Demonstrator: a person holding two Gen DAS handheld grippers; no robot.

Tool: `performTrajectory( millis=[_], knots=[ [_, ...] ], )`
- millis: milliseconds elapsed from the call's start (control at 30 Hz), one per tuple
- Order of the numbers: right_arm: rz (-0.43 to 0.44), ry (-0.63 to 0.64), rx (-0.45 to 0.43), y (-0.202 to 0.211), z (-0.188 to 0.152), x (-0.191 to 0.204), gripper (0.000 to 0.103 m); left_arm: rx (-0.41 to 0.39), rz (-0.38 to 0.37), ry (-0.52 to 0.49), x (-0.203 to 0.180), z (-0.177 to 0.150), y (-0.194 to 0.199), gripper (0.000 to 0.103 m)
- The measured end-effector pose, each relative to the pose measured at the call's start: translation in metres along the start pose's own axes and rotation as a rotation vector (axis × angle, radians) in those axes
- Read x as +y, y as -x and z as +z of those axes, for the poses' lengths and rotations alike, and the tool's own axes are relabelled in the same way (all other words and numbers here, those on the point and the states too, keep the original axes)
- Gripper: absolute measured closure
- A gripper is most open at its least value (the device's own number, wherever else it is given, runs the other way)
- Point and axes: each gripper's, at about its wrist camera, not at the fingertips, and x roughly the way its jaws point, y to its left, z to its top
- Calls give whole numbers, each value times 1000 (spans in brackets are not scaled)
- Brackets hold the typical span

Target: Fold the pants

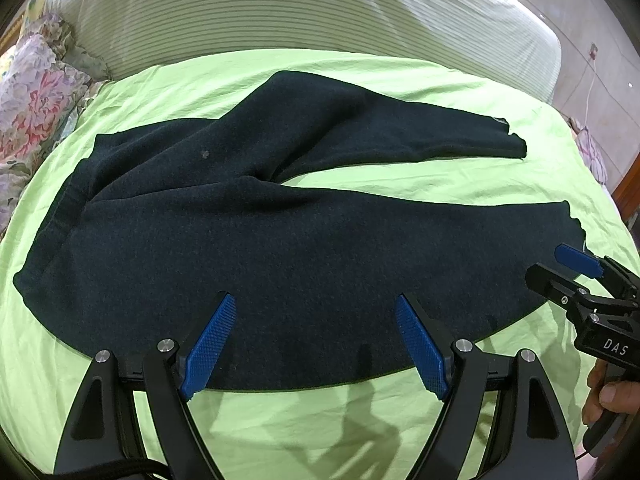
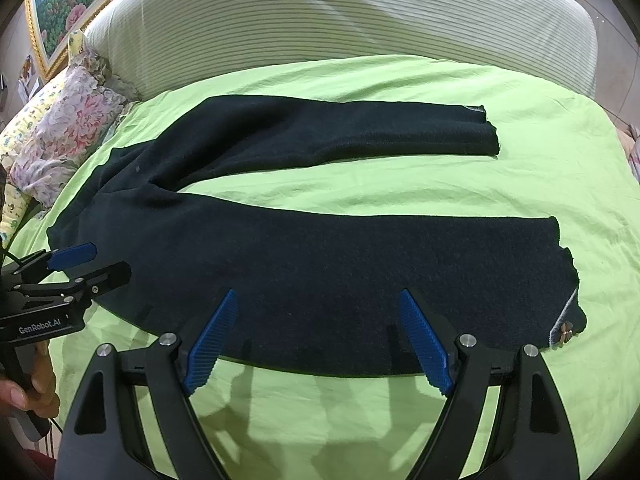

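Green sheet first: I see the bed [image 1: 320, 80] spread with a lime cover, a striped headboard [image 1: 280, 8] behind it and a floral pillow [image 1: 36, 92] at its left edge. On that sheet lie the dark navy pants [image 1: 280, 240], flat, waistband to the left, the two legs running right and splayed apart in a V, so a wedge of green shows between them. The near leg's cuff [image 2: 560, 280] looks ragged, with a small flower trim at its corner.

I judge the fabric to be thick, fleecy knit: soft, limp, light enough to lift by an edge, unlikely to slip off ridged pads, but prone to sag and drag across the sheet.

My left hand-held gripper [image 1: 316, 344] hovers at the near edge of the near leg, jaws spread wide, holding nothing. My right hand-held gripper [image 2: 320, 340] does the same further toward the cuff, also spread and empty.

I would pinch the near leg's outer edge, one grip by the waistband, one by the cuff, and carry it over the far leg.
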Motion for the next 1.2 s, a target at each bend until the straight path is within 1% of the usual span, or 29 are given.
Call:
performTrajectory(
  millis=[500, 800, 900, 1000, 1200],
  knots=[
    [1, -24, 3, 1, 4, -6, 20, 17, -7, 2, -2, 6, -4, 21],
    [3, -42, 7, -4, 13, -14, 20, 40, -23, 10, -1, 18, -11, 21],
    [7, -53, 6, -6, 18, -18, 20, 41, -45, 7, 1, 28, -14, 21],
    [2, -62, 0, -8, 27, -25, 20, 28, -55, -17, 0, 44, -17, 21],
    [-13, -94, -23, -16, 54, -48, 20, 28, -93, -53, 1, 86, -31, 21]
  ],
)
